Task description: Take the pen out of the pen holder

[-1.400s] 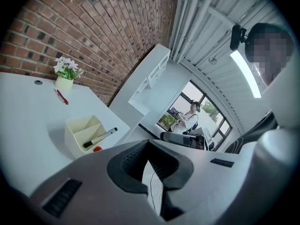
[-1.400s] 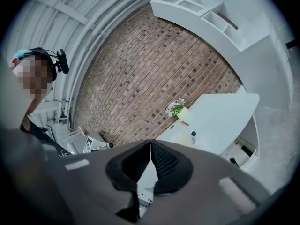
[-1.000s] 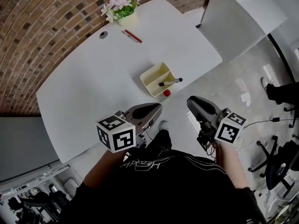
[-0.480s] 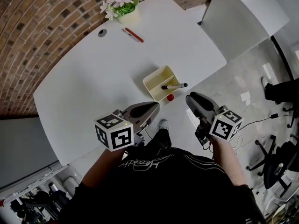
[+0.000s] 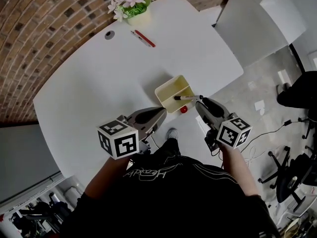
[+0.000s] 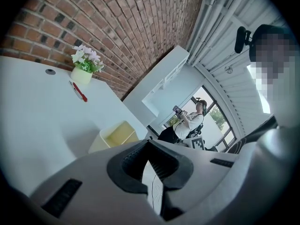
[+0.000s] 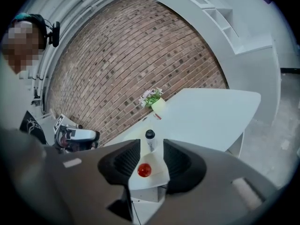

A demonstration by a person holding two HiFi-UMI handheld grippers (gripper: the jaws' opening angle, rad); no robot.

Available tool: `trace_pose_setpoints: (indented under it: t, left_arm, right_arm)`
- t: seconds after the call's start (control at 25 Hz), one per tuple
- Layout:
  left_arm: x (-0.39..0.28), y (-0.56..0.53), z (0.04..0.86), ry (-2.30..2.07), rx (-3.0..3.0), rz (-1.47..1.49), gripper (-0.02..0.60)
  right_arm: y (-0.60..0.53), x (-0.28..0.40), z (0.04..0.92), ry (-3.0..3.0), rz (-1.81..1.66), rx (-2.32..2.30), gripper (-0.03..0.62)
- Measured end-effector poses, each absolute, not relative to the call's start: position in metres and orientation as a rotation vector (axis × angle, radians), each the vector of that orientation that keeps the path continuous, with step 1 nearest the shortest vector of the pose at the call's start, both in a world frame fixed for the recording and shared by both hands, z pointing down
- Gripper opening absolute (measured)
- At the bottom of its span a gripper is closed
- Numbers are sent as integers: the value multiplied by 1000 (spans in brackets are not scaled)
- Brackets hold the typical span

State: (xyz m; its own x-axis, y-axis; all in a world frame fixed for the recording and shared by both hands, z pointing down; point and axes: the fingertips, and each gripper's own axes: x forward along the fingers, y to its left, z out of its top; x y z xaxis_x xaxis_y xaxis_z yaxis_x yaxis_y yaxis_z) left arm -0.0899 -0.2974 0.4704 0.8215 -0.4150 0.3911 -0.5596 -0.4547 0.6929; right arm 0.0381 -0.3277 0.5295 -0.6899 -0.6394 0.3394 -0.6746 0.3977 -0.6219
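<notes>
A pale yellow pen holder stands near the front edge of the white table. A pen with a black cap lies across its rim and sticks out to the right. A small red ball sits just in front of the holder. My right gripper is at the pen's outer end. Its jaws have just been opening and stand open; in the right gripper view the pen's cap and the red ball show in the gap, untouched. My left gripper is shut and empty, just short of the holder.
A red pen, a round hole and a flower pot are at the table's far side. Beyond the table's right edge is floor with office chairs. A person stands far off in the left gripper view.
Both grippers have moved toward the pen holder. The right one has closed in on the pen's outer end; the left one has edged nearer the holder's front.
</notes>
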Motion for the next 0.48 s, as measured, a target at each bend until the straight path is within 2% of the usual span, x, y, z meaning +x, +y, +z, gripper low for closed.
trace_pose_setpoints:
  t: [0.48]
  left_arm:
    - [-99,-311,481,-718,2082,203,3]
  right_arm:
    - [-345,26,541,-2609,1214,1211,143]
